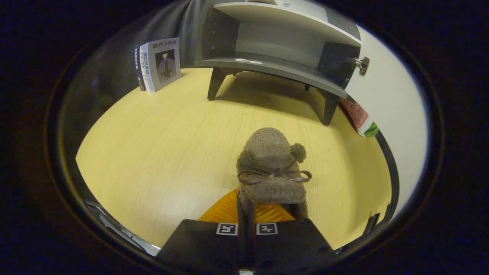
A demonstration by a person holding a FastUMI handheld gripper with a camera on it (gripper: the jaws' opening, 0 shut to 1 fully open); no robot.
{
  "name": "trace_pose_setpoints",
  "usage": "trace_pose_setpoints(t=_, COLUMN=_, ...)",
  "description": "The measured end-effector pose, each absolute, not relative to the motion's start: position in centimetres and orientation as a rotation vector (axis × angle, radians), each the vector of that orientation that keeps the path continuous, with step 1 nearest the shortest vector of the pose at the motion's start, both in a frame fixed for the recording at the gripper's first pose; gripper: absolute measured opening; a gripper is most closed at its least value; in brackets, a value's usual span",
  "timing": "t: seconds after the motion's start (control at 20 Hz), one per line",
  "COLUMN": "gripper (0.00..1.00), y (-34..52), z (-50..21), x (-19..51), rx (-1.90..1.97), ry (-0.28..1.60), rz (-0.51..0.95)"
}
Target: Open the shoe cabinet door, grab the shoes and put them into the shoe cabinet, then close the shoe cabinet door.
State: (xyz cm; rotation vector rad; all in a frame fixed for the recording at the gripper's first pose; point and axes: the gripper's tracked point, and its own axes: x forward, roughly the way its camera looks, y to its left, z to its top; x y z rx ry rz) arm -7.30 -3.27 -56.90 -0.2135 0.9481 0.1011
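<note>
A brown fuzzy shoe (271, 160) with a thin bow and a pompom points away from me, toe toward the cabinet. My gripper (246, 204) is shut on the shoe's rear rim, both fingers pressed together on it. Beyond the shoe stands the grey shoe cabinet (267, 65) on short legs, its inside bare, with an upper shelf (286, 19) above the lower board. Its white door (389, 99) is swung open to the right, hanging from a metal hinge (361, 65). I cannot tell whether the shoe rests on the wooden table (160, 145) or hangs just above it.
Two books (158, 63) stand upright left of the cabinet against the dark wall. A red and green watermelon-patterned object (361, 120) lies by the cabinet's right leg, under the open door. The table's edge curves round at the right.
</note>
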Motion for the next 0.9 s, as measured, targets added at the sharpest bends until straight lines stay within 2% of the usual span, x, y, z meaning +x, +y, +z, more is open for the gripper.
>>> trace_pose_setpoints(t=0.4, gripper=0.03, y=-2.9, z=-50.5, x=-6.0, rx=-0.107, ry=0.858, rz=0.137)
trace_pose_setpoints(t=0.9, gripper=0.03, y=-2.4, z=-29.7, x=0.6, rx=-0.069, ry=0.616, rz=0.185)
